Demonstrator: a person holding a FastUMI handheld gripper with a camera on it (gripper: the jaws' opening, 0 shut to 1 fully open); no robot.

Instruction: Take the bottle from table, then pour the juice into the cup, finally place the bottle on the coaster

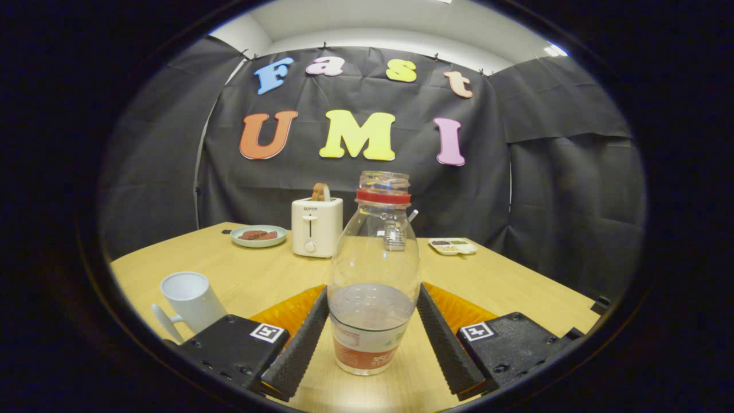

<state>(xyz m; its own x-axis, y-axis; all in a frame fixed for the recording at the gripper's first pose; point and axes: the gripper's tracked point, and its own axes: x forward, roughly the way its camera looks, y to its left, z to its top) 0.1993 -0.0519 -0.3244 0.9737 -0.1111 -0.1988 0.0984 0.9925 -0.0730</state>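
Wooden worktop (504, 287) inside a booth hung with black cloth walls (562, 189); a white ceiling with a strip light shows above the cloth. My tongs (373, 338) are set narrow around the lower body of the bottle (374, 269), one finger on each side and lying close against its wall; whether both actually press on it I cannot tell. The bottle stands upright between the fingers, base on or just over the worktop; contact there is hard to judge. It is clear plastic with a red ring at the neck and an open mouth, and a label wraps its base. Its contents are hard to make out: a pale liquid seems to fill only the lowest part.

A white cup (192, 301) stands on the worktop beside my left finger, tilted by the lens, its handle partly cut off and its inside hidden. Beyond the bottle stand a white toaster (316, 226) with a slice of bread (320, 191) in its slot, a pale plate (258, 236) bearing brown food, and a small divided dish (453, 246) of items too small to identify.
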